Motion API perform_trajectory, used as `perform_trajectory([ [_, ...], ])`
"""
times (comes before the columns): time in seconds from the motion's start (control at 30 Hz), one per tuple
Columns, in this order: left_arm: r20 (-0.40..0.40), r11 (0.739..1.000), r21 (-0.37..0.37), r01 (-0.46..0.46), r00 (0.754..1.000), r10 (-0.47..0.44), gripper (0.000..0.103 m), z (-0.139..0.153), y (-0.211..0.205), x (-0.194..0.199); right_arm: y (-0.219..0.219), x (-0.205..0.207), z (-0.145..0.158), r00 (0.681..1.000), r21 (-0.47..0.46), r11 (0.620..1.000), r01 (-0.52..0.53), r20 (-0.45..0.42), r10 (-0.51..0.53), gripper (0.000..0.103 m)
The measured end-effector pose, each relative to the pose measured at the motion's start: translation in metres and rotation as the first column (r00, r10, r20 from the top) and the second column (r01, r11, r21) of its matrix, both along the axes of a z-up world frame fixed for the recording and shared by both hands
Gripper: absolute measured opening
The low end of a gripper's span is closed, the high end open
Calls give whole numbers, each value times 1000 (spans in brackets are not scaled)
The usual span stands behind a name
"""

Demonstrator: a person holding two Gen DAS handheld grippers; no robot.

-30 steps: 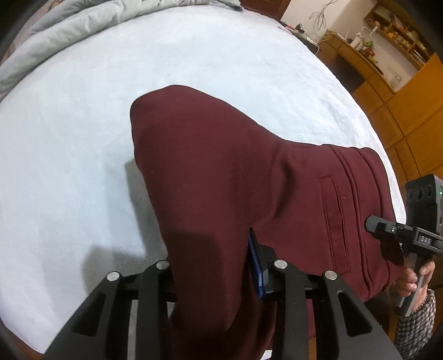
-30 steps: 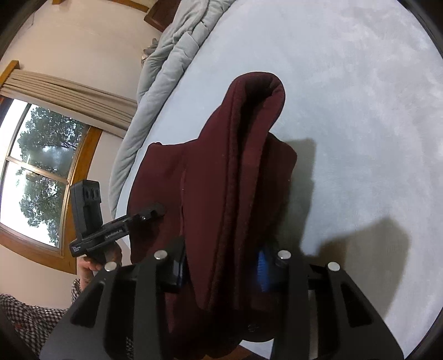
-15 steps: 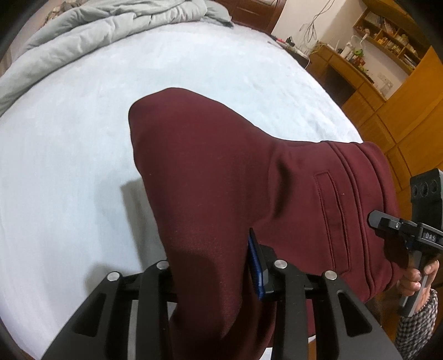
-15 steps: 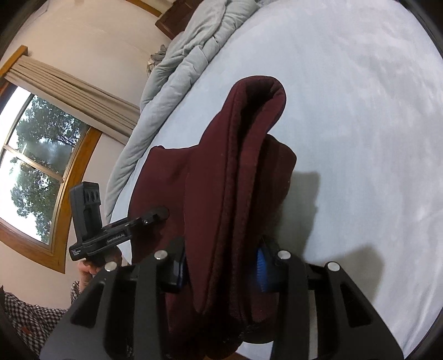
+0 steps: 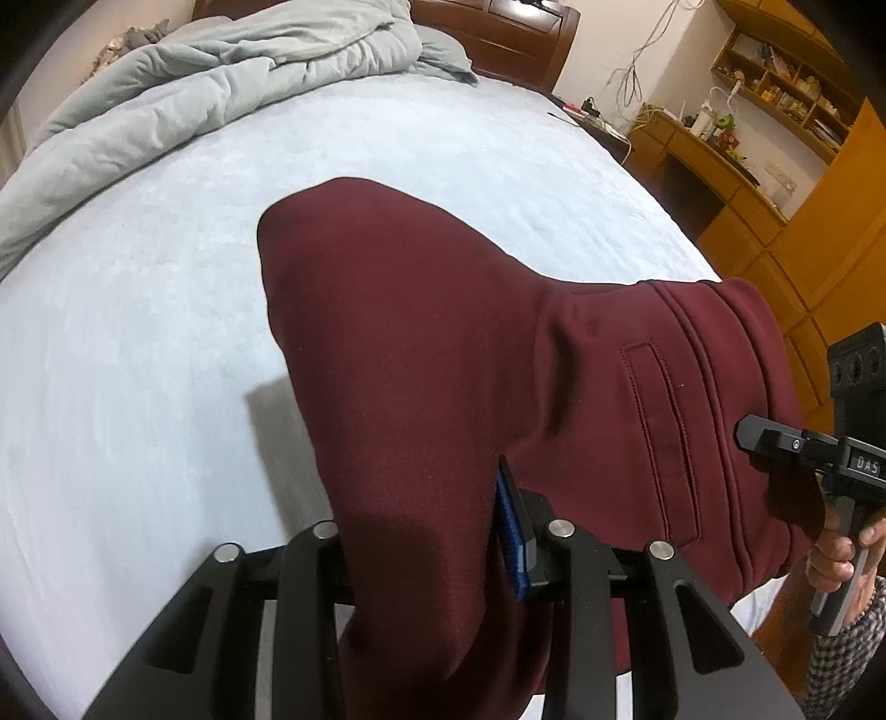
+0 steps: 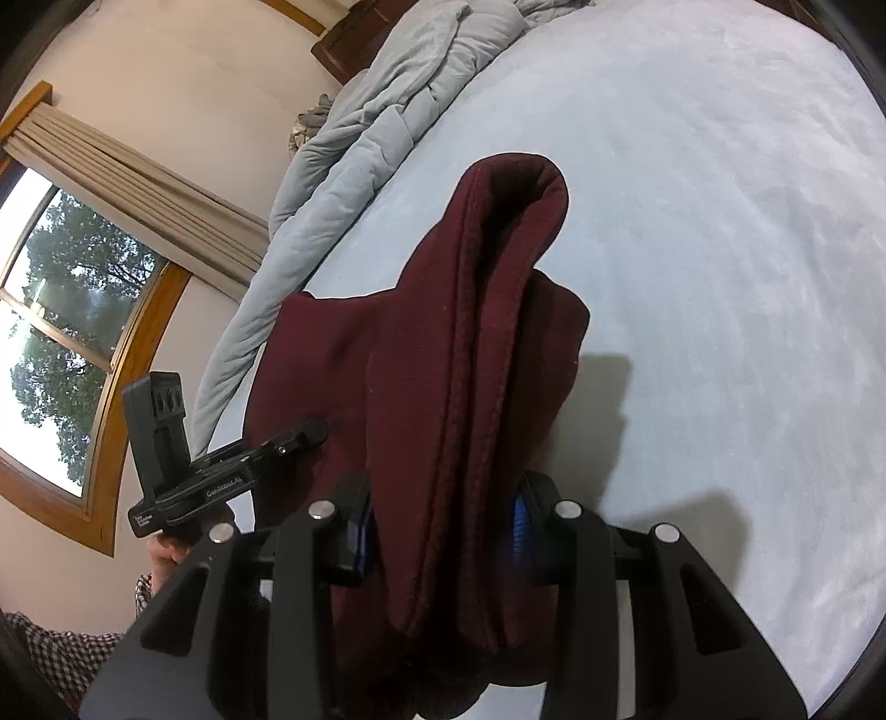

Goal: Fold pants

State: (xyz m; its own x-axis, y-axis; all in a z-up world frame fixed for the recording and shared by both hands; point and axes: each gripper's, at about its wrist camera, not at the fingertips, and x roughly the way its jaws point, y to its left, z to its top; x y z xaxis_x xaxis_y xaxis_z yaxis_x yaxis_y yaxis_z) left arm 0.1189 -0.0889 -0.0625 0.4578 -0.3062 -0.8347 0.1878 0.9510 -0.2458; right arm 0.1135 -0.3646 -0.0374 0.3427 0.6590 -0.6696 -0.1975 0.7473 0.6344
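Dark red pants (image 5: pixel 443 354) hang doubled over, held off the pale blue bed (image 5: pixel 138 332) by both grippers. My left gripper (image 5: pixel 426 531) is shut on one end of the fold; its blue pad (image 5: pixel 512 537) shows against the cloth. My right gripper (image 6: pixel 443 531) is shut on the waistband end (image 6: pixel 482 343), with several layers bunched between its pads. A back pocket seam (image 5: pixel 659 432) faces the left wrist view. The right gripper also shows in the left wrist view (image 5: pixel 775 437), and the left gripper in the right wrist view (image 6: pixel 299 437). The pants cast a shadow on the bed.
A rumpled grey duvet (image 5: pixel 221 88) lies along the far side of the bed by the wooden headboard (image 5: pixel 498 50). Wooden desk and shelves (image 5: pixel 747 144) stand past the bed's right edge. A curtained window (image 6: pixel 61 310) is on the left wall.
Both grippers have risen a little and tilted up with the pants still held. More of the duvet, headboard and room now shows. The grip has not changed.
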Motion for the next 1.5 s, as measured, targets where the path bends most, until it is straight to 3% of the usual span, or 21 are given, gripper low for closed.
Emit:
perform_trajectory([
  [0.4,-47,1000,19,14,999,-13,35,-31,3,22,3,35,-45,997,-10,999,31,-77,-31,36],
  [0.67,-33,999,33,21,999,-20,37,-40,-2,19,-14,37,-76,991,8,997,71,-118,-70,38],
  [1.5,-11,1000,8,15,1000,-15,43,-56,-1,16,-26,36,-100,987,100,989,108,-129,-95,44],
])
